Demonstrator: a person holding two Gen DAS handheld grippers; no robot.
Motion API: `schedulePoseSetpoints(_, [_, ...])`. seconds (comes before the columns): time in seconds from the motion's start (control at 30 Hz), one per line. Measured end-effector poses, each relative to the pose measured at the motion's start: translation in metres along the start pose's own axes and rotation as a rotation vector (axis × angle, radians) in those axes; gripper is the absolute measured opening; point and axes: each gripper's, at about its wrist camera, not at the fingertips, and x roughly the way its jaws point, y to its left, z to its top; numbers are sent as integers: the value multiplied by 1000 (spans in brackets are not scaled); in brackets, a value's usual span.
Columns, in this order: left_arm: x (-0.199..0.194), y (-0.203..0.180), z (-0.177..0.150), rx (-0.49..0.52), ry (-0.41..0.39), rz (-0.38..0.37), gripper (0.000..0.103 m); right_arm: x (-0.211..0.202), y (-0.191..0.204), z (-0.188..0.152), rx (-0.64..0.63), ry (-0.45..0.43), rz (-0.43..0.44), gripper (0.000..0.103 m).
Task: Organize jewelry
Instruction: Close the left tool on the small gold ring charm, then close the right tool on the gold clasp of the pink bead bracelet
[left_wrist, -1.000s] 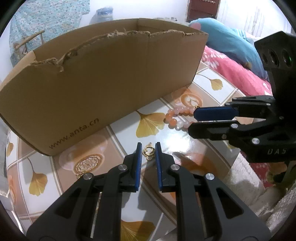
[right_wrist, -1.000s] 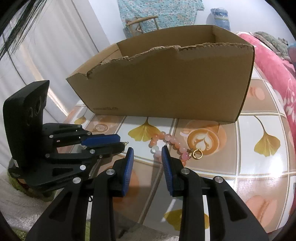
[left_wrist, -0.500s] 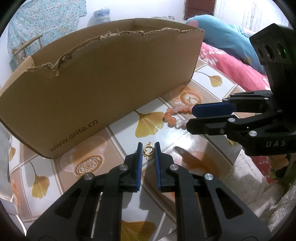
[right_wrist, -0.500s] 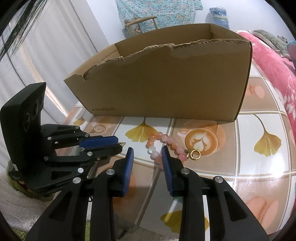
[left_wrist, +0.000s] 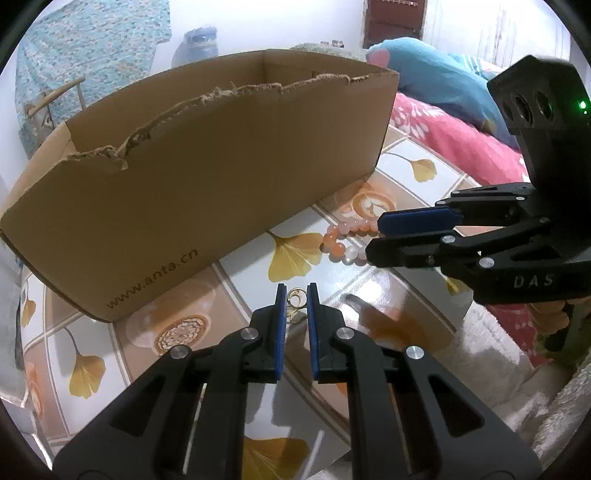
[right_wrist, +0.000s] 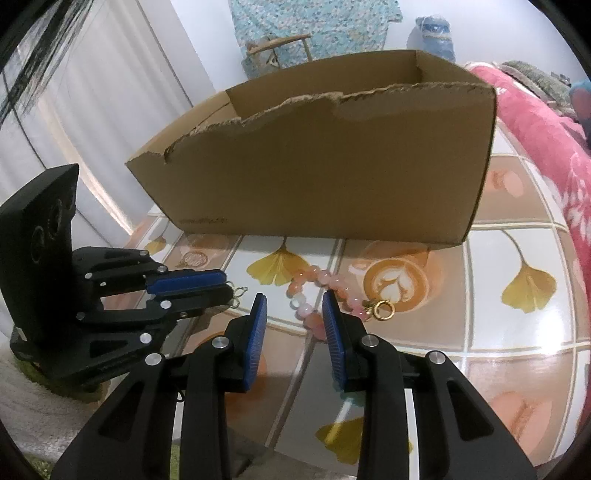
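A small gold earring (left_wrist: 295, 298) sits between the pads of my left gripper (left_wrist: 296, 291), which is shut on it just above the tiled table (left_wrist: 240, 280). In the right wrist view its wire end (right_wrist: 236, 293) pokes out past the left gripper (right_wrist: 229, 286). A pink bead bracelet (right_wrist: 332, 282) with a gold ring clasp (right_wrist: 382, 309) lies on the table in front of the torn cardboard box (right_wrist: 332, 166). My right gripper (right_wrist: 294, 301) stands open over it, one strand of beads between the fingers, the left pad well clear. The left wrist view shows that gripper (left_wrist: 373, 238) at the bracelet (left_wrist: 340, 236).
The open-topped box (left_wrist: 221, 177) fills the back of the table. A pink blanket (left_wrist: 461, 140) and blue pillow (left_wrist: 436, 74) lie to the right. White fuzzy cloth (left_wrist: 480, 350) covers the near edge. A chair (right_wrist: 280, 42) draped in teal cloth stands behind the box.
My left gripper's jaws have narrowed a little onto the gold earring. Both hands have otherwise stayed almost still, and the bracelet lies where it was.
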Motion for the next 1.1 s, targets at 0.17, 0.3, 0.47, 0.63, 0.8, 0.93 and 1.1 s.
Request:
schedulePoseSetpoints(0.17, [2,0,1,-5,-5,-5,10,-11,-14,3,13,-32,-74,31])
schedulePoseSetpoints(0.3, [5,0,0,-11,1,-9,10,-12,-27,4,17,-21,-158,31])
schedulePoseSetpoints(0.47, [4,0,0,-7,2,-7,10,-2,-26,2,-41,7,-222,25])
schedulePoseSetpoints(0.63, [6,1,0,-8,8,-6,10,5,-19,-2,-94,28,-252,24])
schedulePoseSetpoints(0.8, [7,0,0,-7,11,-7,10,6,-16,-4,-125,31,-259,19])
schedulePoseSetpoints(0.93, [7,0,0,-5,11,-6,10,10,-16,0,-124,35,-242,17])
schedulePoseSetpoints(1.1, [8,0,0,-9,14,-7,10,9,-22,2,-94,43,-218,14])
